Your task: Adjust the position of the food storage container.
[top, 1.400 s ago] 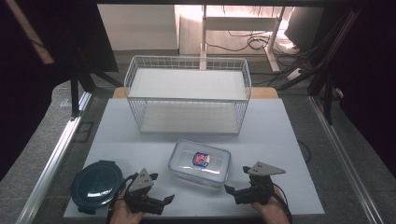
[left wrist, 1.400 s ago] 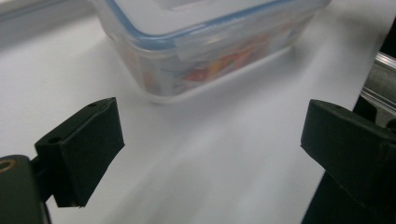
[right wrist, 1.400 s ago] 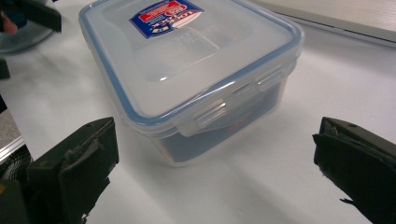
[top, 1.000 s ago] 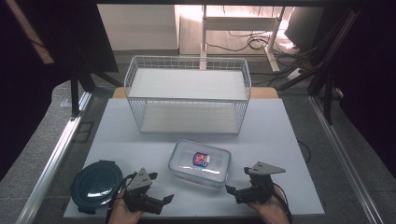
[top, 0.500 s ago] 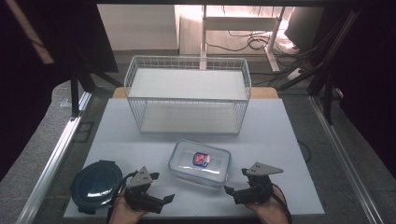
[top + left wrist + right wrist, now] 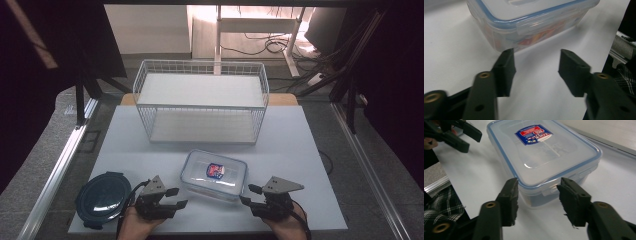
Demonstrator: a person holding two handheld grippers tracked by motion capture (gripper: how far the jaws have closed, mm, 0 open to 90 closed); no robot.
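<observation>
**Clear box flanked by two half-closed grippers**

At the near edge of the white table (image 6: pixel 300 150), the left gripper (image 6: pixel 172 199) and the right gripper (image 6: pixel 248 195) were held low, one on either side of the clear plastic box (image 6: pixel 215 175). The jaws of both had just been closing and stood partly closed, with nothing between them and no contact made. In the left gripper view, bare tabletop was seen in the gap, and the box (image 6: pixel 531 22) lay just beyond the tips. In the right gripper view, the near corner of the box (image 6: pixel 541 155) was framed close ahead of the tips, its blue-rimmed lid with a red and blue label snapped on.

The step in hand was judged to be a two-sided approach to the box. It would be done well if each gripper were brought level to a latch flap or a side wall, since the box looked broader than the present jaw gap. An even squeeze from both sides would be needed, as the smooth plastic could slip or the box could swivel on the table.

To the left, near the left gripper, a round dark container (image 6: pixel 102 197) rested. Farther back, well apart from the box, a white wire basket (image 6: pixel 200 67) stood empty.
</observation>
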